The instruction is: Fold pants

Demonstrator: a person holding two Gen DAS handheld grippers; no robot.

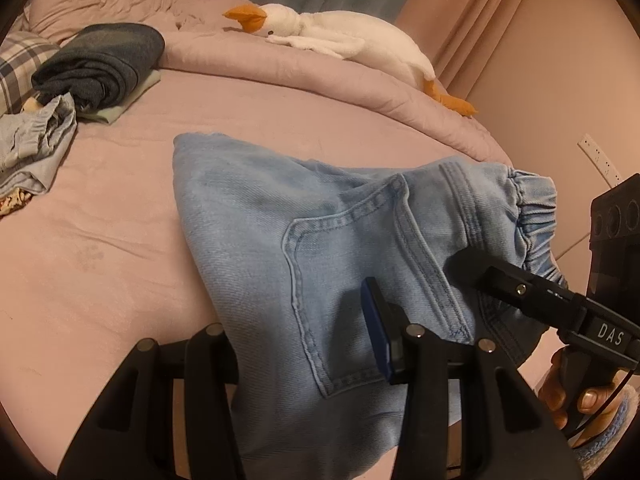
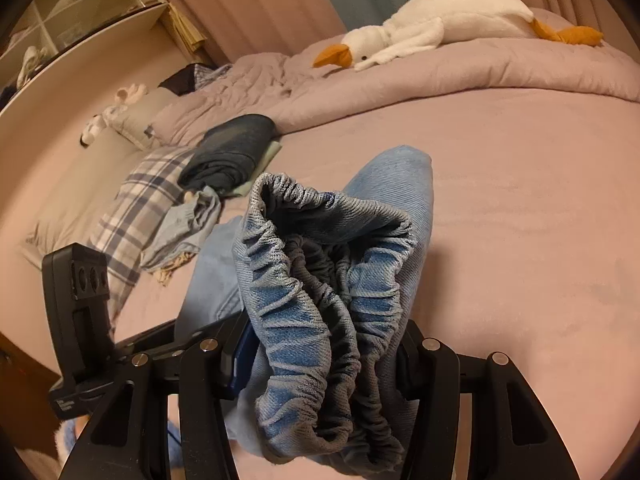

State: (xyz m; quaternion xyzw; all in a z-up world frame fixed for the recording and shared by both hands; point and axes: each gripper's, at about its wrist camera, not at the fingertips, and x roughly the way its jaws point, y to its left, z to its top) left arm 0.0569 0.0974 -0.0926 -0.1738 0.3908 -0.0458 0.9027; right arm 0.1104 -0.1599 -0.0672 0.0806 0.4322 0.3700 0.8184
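So the light blue pants (image 1: 320,248) are bunched up and held off the pink bed sheet (image 1: 120,240) at the near edge, with the far folded end still resting on the bed and the long axis running away from the person toward the far side. The right gripper (image 2: 324,356) is clamped on the elastic waistband (image 2: 320,280), which is scrunched right between its fingers. The left gripper (image 1: 308,344) is pinched on the seat fabric next to the back pocket (image 1: 360,280), just left of the right one, so both are about equally close to the waist end. Looks like the next move hinges on laying it flat toward the far side. Plenty of open sheet there; a plush goose (image 1: 340,36) sits on the bunched duvet (image 1: 280,64) far back, and a pile of other clothes (image 1: 92,68) lies far left.
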